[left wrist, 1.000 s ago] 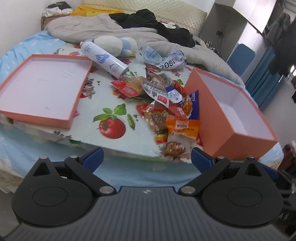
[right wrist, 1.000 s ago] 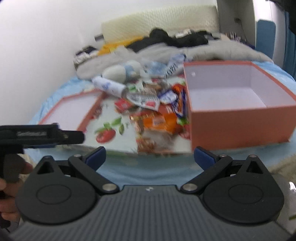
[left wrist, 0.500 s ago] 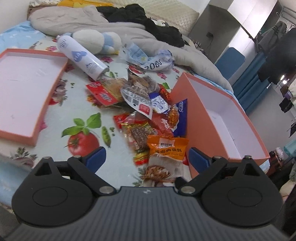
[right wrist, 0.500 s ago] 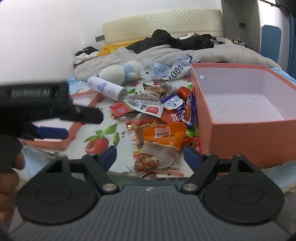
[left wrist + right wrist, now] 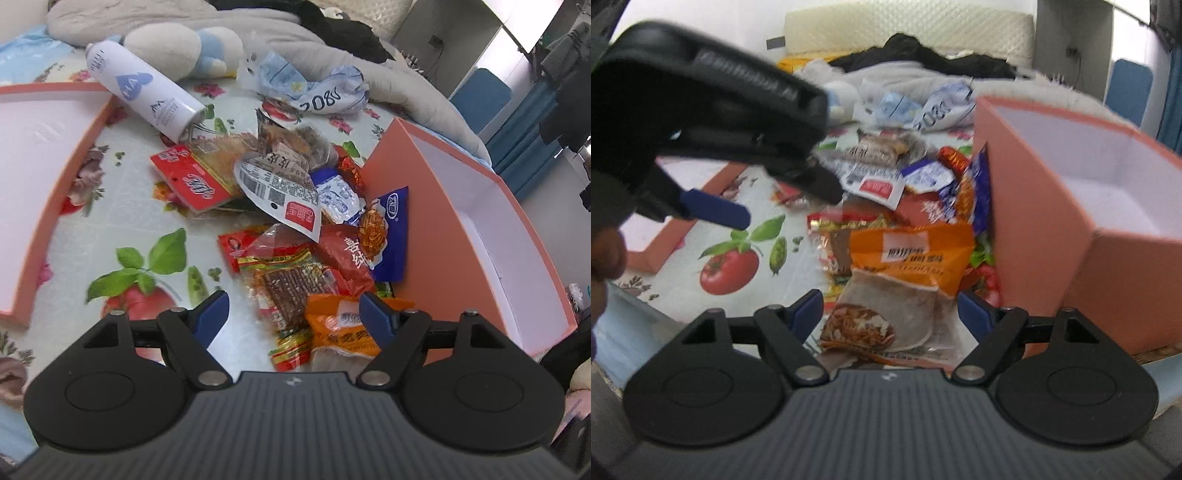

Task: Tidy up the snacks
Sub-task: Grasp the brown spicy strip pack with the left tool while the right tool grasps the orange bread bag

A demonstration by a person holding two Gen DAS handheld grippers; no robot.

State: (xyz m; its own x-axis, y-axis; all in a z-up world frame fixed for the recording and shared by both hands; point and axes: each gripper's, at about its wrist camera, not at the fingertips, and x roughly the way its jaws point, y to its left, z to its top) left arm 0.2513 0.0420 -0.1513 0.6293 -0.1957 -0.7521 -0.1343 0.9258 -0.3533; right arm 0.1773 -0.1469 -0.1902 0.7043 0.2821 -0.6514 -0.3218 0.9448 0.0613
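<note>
Blue-tipped, the left tool (image 5: 293,314) has just been closing a little but stands apart and empty over the snack pile (image 5: 295,229); the right tool (image 5: 890,310), jaws apart too, frames the orange packet (image 5: 912,254) without pinching it. Every snack lies on the fruit-print cloth (image 5: 122,229), beside the salmon box (image 5: 1108,192), which looks empty as far as its inside shows. Sorting has barely begun.

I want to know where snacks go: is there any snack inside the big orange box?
No, the orange box shows only its bare white inside.
</note>
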